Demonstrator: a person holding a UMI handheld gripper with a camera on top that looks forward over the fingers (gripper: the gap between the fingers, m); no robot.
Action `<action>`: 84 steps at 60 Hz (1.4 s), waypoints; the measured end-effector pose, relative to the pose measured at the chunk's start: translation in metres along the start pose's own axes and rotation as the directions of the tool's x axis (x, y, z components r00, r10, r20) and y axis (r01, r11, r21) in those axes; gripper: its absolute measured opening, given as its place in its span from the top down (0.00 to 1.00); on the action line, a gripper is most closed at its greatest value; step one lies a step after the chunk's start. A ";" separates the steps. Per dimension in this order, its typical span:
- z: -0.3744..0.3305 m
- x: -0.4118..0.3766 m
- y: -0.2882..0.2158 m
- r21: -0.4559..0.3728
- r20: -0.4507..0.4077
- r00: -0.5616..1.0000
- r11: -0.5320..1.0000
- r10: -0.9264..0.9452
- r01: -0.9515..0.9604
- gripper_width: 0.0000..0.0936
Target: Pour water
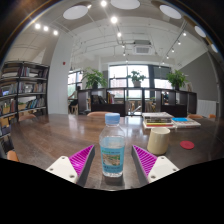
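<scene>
Wide brown wooden table stretching ahead under the handheld two-finger gripper. Fingers spread apart, magenta-padded fingers at seven and five o'clock from the clear plastic water bottle with a blue label and pale cap. Bottle standing upright on the table between the fingers; whether the pads touch its sides cannot be told, with a narrow gap seeming to show at each side, so jaws open about it rather than clamped. Just beside the bottle at three o'clock, a short cream-coloured cup, upright, apart from the bottle. Farther off at two o'clock, a stack of books with coloured covers and a blue flat item next to it, plus a small red round disc lying on the table. At nine o'clock, tall dark bookshelves filled with books. At twelve o'clock, beyond the table, dark chairs, large windows and green potted plants. White ceiling overhead with round recessed lamps.
</scene>
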State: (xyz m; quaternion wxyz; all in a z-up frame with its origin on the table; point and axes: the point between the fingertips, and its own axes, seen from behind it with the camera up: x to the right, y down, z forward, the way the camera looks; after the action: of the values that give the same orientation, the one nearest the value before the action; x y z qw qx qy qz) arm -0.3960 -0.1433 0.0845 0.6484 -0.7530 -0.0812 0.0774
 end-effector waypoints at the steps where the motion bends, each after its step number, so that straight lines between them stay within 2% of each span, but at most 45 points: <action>1: 0.005 -0.001 0.000 -0.001 0.004 1.000 1.000 0.002 -0.002 0.20; 10: 0.036 -0.010 0.006 -0.023 0.023 1.000 1.000 0.001 0.000 0.20; 13: 0.042 -0.010 0.001 -0.003 0.016 1.000 1.000 -0.012 0.012 0.23; 18: 0.044 -0.007 -0.001 -0.004 -0.004 1.000 1.000 0.003 -0.003 0.39; 20: 0.046 -0.001 -0.002 0.003 -0.027 1.000 1.000 0.008 -0.007 0.50; 23: 0.048 0.001 -0.004 0.003 -0.019 1.000 1.000 0.007 -0.007 0.52; 34: 0.045 -0.004 -0.004 0.015 -0.003 1.000 1.000 -0.003 0.003 0.69; 45: 0.049 -0.004 -0.004 0.018 0.008 0.999 0.999 0.032 -0.033 0.69; 56: 0.080 0.005 -0.034 0.026 0.049 0.943 0.944 0.328 -0.330 0.70; 63: 0.097 0.022 -0.069 0.055 0.104 0.810 0.810 0.577 -0.584 0.69; 72: 0.104 0.041 -0.107 0.069 0.176 0.491 0.487 0.853 -0.870 0.69; 76: 0.101 0.050 -0.122 0.085 0.206 0.343 0.333 0.916 -0.939 0.70; 77: 0.119 0.066 -0.112 0.093 0.220 0.306 0.292 0.926 -0.952 0.69; 84: 0.123 0.091 -0.116 0.096 0.295 0.015 -0.014 0.955 -0.995 0.70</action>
State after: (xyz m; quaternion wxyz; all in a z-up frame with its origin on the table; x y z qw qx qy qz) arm -0.3371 0.0120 0.1804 0.4986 -0.4863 0.4335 0.5719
